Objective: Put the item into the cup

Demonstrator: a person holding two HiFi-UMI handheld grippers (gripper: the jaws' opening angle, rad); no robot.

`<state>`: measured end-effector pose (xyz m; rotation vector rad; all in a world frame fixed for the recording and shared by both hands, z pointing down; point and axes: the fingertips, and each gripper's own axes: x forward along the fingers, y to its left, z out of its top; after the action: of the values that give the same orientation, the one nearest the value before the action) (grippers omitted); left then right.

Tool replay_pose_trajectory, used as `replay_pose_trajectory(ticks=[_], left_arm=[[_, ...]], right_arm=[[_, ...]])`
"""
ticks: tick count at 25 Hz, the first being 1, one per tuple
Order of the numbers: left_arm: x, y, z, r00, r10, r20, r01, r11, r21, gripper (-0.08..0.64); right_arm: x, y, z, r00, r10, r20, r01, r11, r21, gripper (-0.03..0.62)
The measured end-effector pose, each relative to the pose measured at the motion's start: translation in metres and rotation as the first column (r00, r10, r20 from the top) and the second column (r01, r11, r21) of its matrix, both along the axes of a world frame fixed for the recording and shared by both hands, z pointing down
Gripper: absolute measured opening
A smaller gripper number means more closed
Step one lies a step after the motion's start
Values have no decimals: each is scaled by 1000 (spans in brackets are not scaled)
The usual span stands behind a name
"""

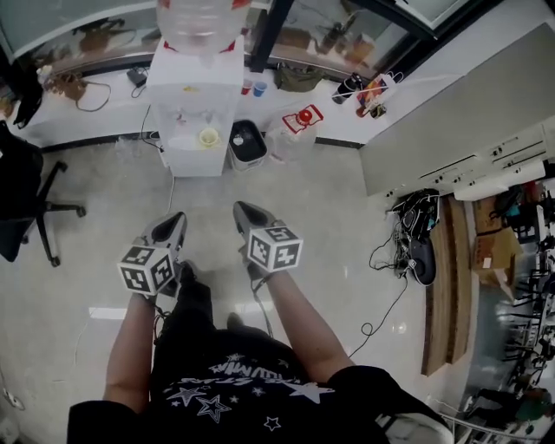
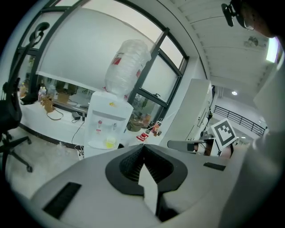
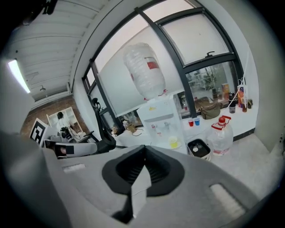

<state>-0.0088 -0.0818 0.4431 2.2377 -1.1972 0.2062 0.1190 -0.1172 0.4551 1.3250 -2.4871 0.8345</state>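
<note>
Standing on the pale floor (image 1: pixel 329 199), a person faces a white water dispenser (image 1: pixel 195 95) with a gripper in each hand. Only the head view takes in the office chair (image 1: pixel 26 204) at the floor's left edge and the tangle of black cables (image 1: pixel 414 238) towards its right edge. The two gripper views show instead the tall windows (image 3: pixel 196 31) rising behind the dispenser. The right gripper view sets out most clearly the white ledge (image 3: pixel 247 125) under the glass, a clear jug (image 3: pixel 221 136) with a red cap, a black bin (image 3: pixel 199 148), and a red cup (image 3: pixel 190 123) and blue cup (image 3: pixel 197 121) on the ledge. A yellow cup (image 1: pixel 208 137) sits on the dispenser's tap shelf, well apart from both grippers.

Both forearms reach forward side by side. The left gripper (image 1: pixel 178 218) and right gripper (image 1: pixel 239 208) point towards the dispenser, tips near each other, above bare floor. In its own view each gripper has its jaws pressed together with nothing between them.

The dispenser's bottle (image 1: pixel 201 22) is cut off by the head view's top edge. The marker cubes (image 1: pixel 146 269) hide the hands. Which item is meant for a cup cannot be told.
</note>
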Motion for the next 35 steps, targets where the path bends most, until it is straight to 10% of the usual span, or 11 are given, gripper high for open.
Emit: replay_pose_trajectory(ticks=[35], left_arm=[[83, 216, -55, 997, -74, 29, 70, 988, 134, 6]], right_arm=[[68, 216, -46, 988, -155, 1, 154, 982, 108, 0]])
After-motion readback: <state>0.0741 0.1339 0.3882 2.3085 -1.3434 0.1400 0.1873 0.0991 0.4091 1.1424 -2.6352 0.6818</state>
